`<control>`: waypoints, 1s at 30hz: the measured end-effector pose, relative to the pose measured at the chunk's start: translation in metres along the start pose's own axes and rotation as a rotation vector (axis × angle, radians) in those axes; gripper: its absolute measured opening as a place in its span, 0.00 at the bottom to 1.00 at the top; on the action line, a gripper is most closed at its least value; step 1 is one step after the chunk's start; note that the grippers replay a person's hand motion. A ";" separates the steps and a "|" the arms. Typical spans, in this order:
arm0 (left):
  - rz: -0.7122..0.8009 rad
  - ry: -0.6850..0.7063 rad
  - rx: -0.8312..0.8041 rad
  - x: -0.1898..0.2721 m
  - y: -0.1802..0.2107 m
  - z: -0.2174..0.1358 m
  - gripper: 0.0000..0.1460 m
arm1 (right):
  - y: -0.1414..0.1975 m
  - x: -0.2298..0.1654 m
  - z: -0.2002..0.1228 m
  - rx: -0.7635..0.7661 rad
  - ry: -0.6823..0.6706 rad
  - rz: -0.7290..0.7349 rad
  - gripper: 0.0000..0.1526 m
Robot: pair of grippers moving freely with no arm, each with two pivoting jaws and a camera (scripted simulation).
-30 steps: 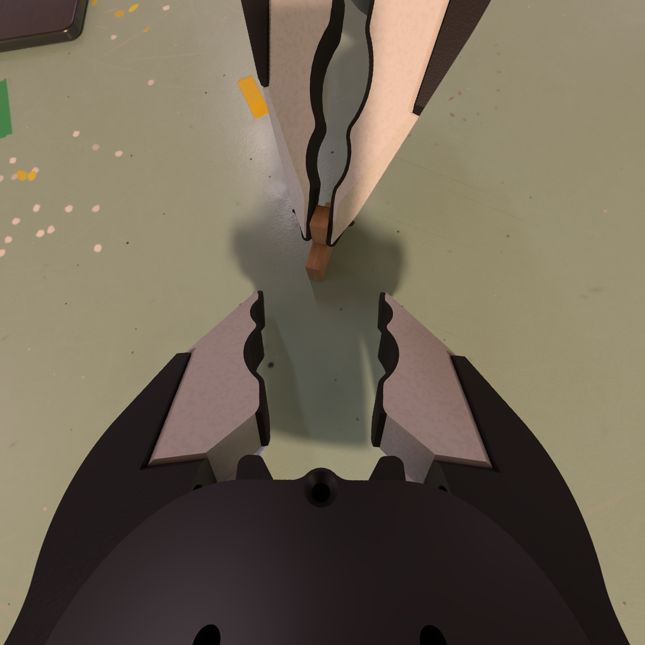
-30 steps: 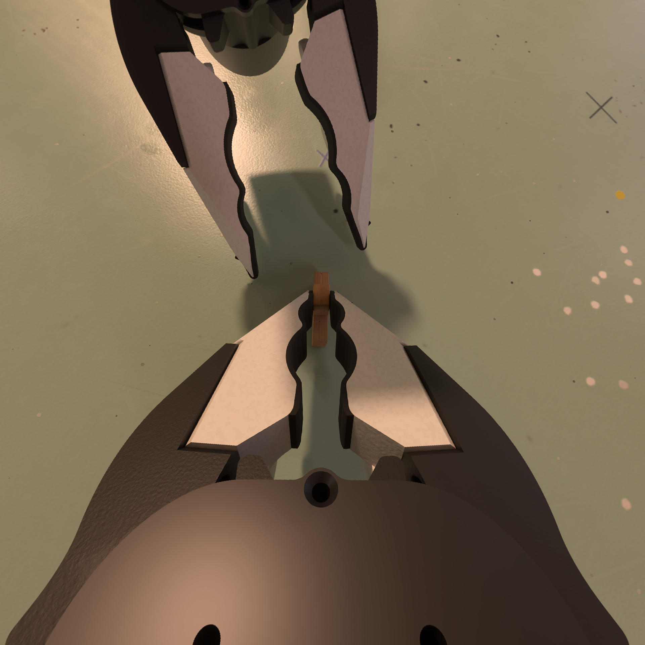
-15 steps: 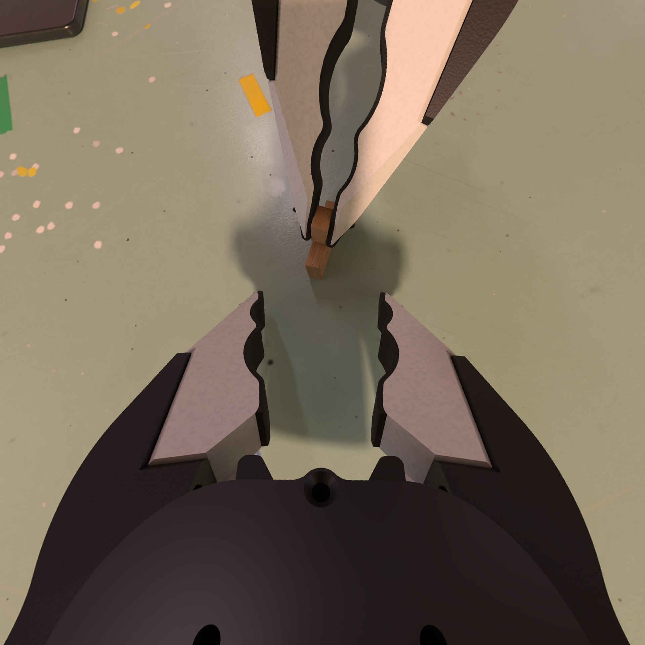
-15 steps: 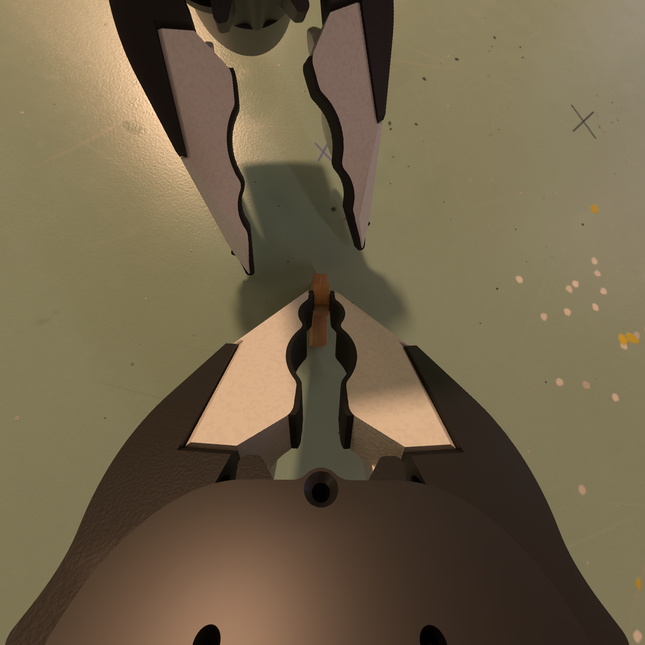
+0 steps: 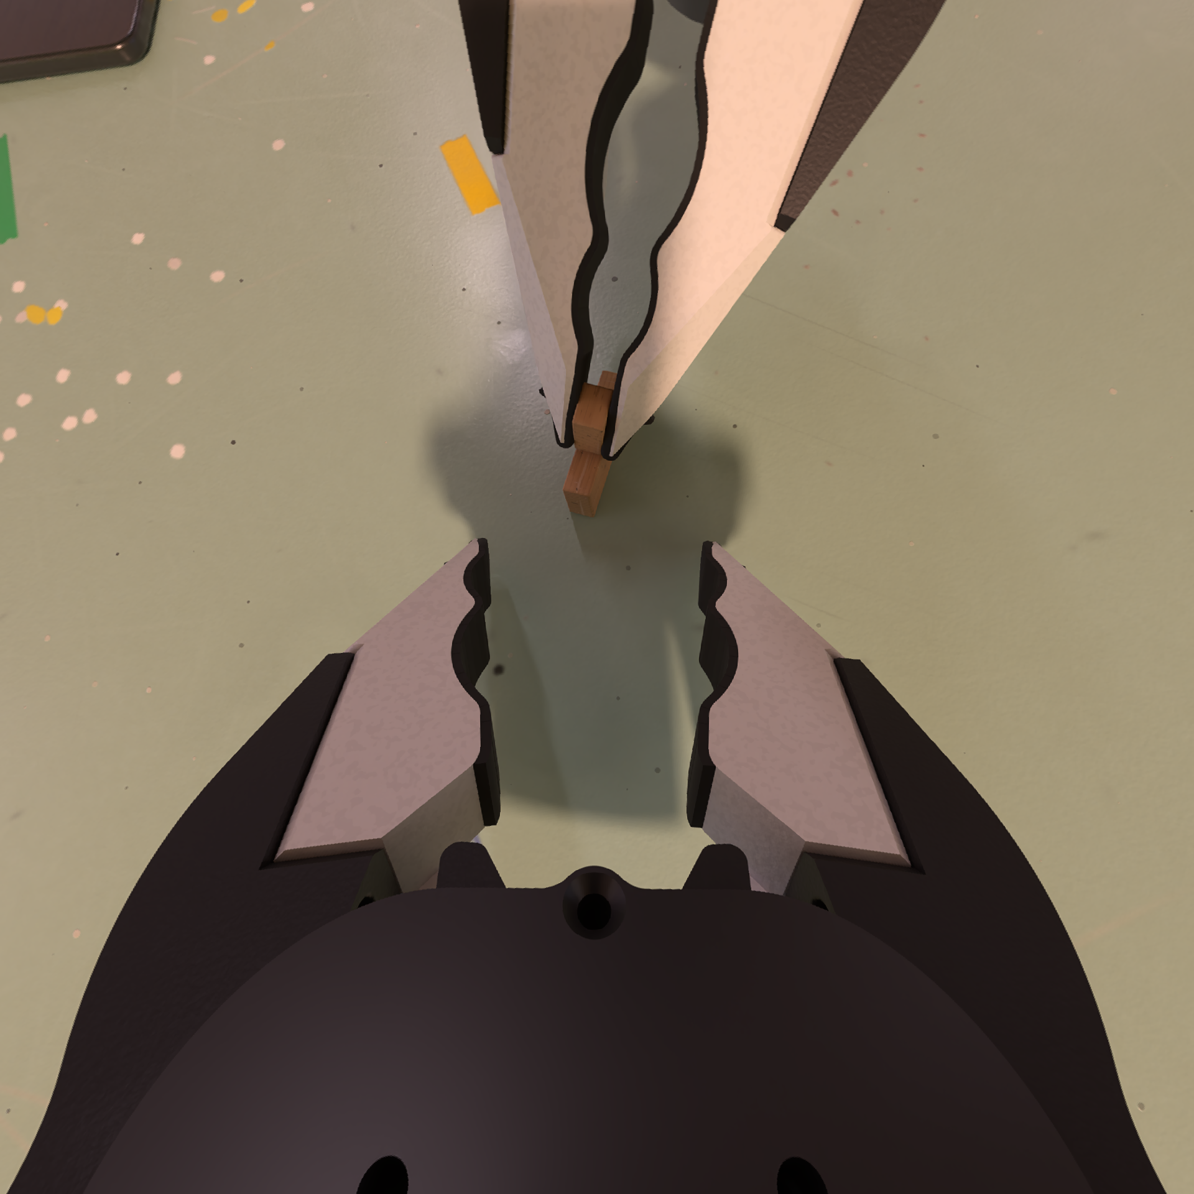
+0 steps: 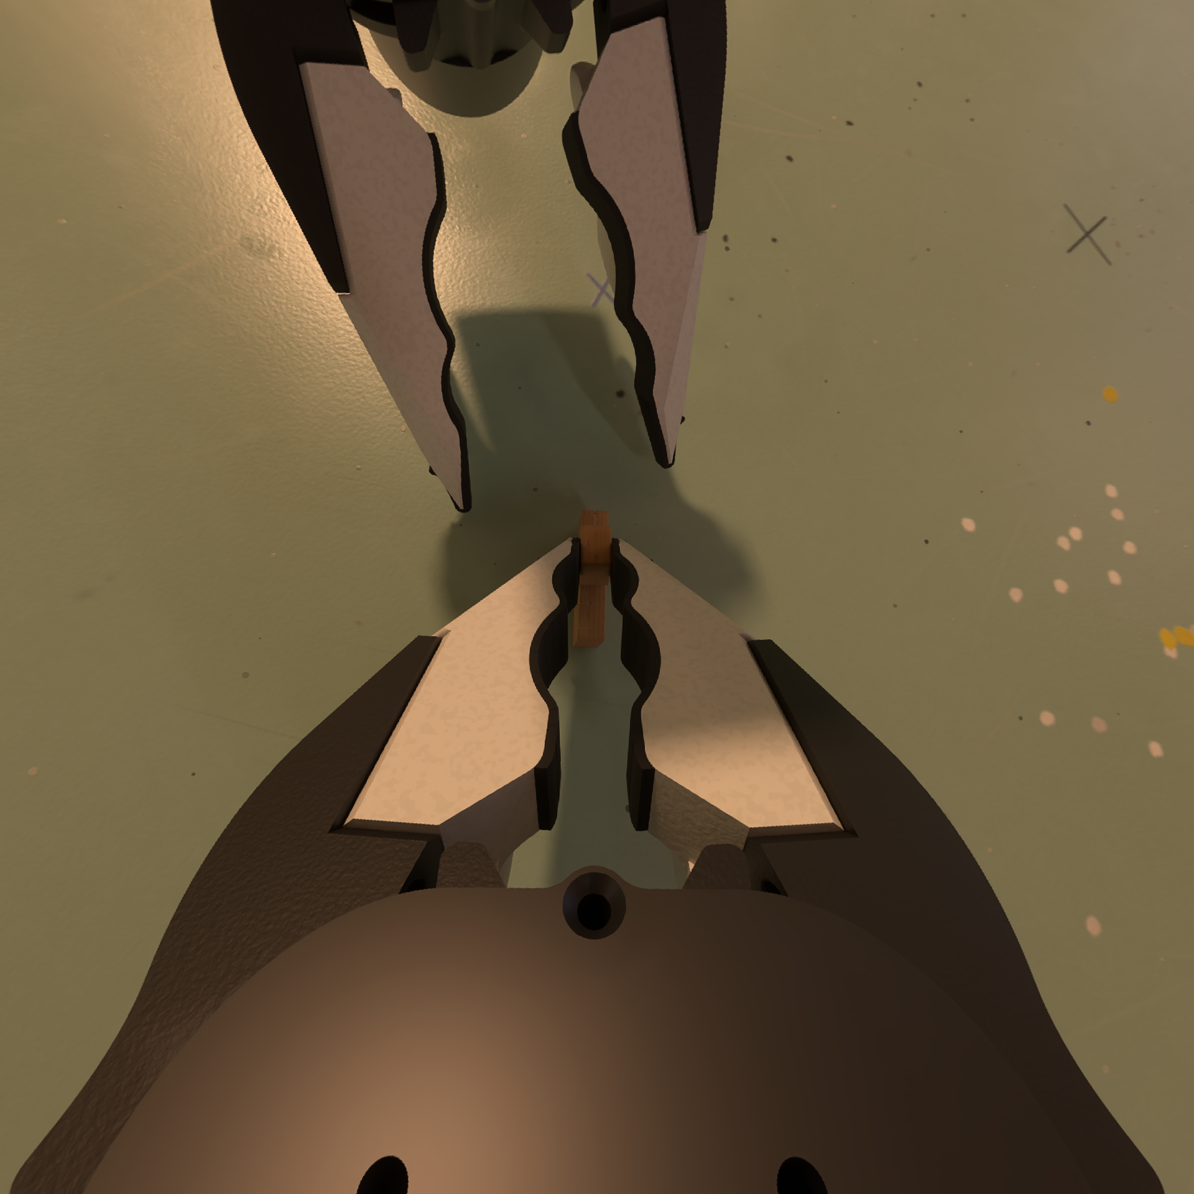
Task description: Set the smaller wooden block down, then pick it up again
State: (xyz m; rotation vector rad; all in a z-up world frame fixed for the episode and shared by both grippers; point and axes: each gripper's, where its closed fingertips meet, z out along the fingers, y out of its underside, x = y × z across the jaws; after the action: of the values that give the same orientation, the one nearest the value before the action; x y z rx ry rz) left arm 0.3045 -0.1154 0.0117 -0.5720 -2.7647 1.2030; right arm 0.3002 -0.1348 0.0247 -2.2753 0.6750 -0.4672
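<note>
The smaller wooden block (image 5: 591, 413) is pinched between the fingertips of my right gripper (image 5: 586, 446), just above the green table. A second, longer wooden block (image 5: 586, 488) lies on the table right under it; I cannot tell whether they touch. In the right wrist view my right gripper (image 6: 594, 543) is shut on the small block (image 6: 594, 526), with the longer block (image 6: 589, 620) showing between the fingers below. My left gripper (image 5: 594, 555) is open and empty, facing the blocks from a short way off; it also shows in the right wrist view (image 6: 563, 483).
A dark flat slab (image 5: 64, 32) lies at the far left corner. A yellow tape strip (image 5: 470, 174), a green tape strip (image 5: 5, 187) and paint specks mark the table. A pencilled cross (image 6: 1089, 236) lies to the right.
My right gripper has shifted and tilted slightly while staying shut on the small block. The blocks and my left gripper have hardly moved.
</note>
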 end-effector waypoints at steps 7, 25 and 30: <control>0.003 -0.009 0.000 0.000 0.000 0.000 0.45 | -0.001 0.001 -0.003 0.025 -0.021 0.036 0.05; -0.007 0.001 -0.001 0.001 -0.001 0.000 0.45 | 0.005 -0.002 -0.005 0.067 -0.019 0.081 0.06; -0.003 -0.008 -0.001 0.001 -0.001 0.000 0.45 | 0.004 -0.002 -0.004 0.070 -0.022 0.082 0.05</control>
State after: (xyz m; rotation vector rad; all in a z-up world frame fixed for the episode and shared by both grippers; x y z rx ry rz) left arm 0.3030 -0.1158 0.0125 -0.5644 -2.7721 1.2059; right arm 0.2950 -0.1378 0.0245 -2.1751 0.7271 -0.4192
